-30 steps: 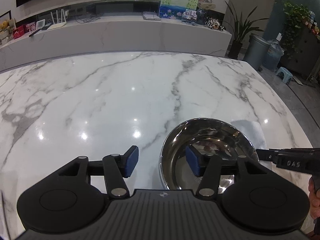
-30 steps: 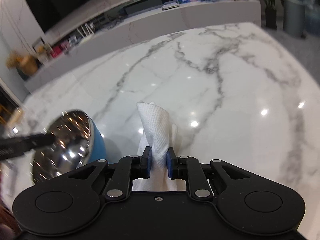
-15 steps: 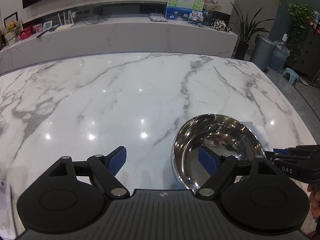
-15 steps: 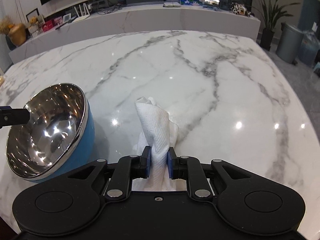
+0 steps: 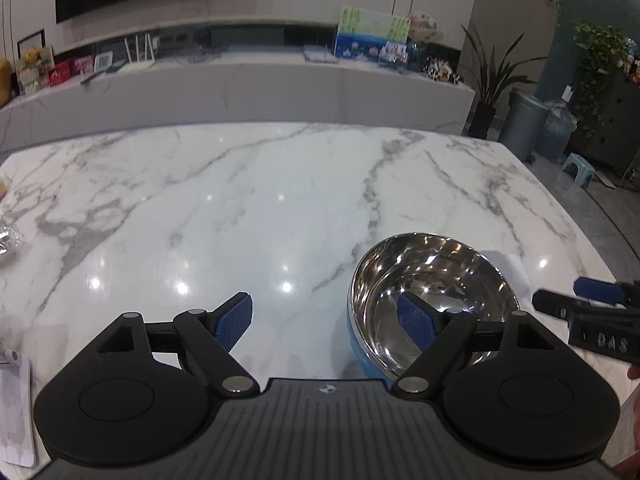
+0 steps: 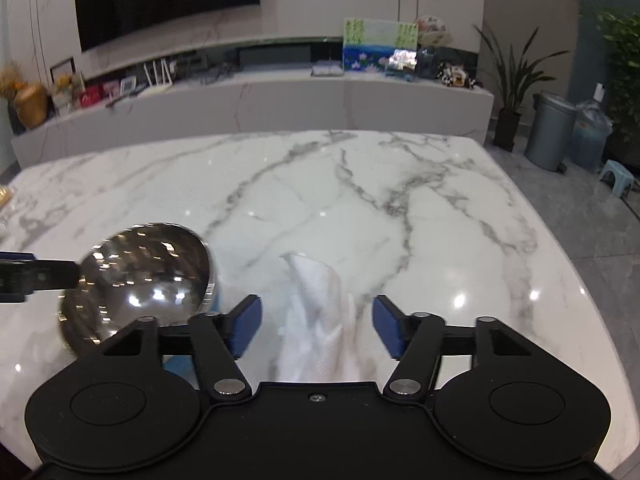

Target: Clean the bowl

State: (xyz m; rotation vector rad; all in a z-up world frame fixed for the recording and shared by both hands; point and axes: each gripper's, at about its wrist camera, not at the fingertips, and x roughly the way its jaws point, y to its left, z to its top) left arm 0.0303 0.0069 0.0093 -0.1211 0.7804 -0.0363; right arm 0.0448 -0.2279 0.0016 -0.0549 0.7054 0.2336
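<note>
A steel bowl with a blue outside stands on the marble table; it also shows in the right wrist view. My left gripper is open wide, its right finger over the bowl's inside, its left finger over bare table. My right gripper is open, and the white paper towel lies crumpled on the table between its fingers. The right gripper also shows at the right edge of the left wrist view, beside the bowl.
A flat white card or phone lies at the table's near left. A crinkled wrapper lies at the left edge. A long counter with clutter stands beyond the table. Bins and a stool stand on the floor at right.
My right gripper has opened and let go of the paper towel, which now lies loose between the fingers. My left gripper has opened wider and drawn back from the bowl.
</note>
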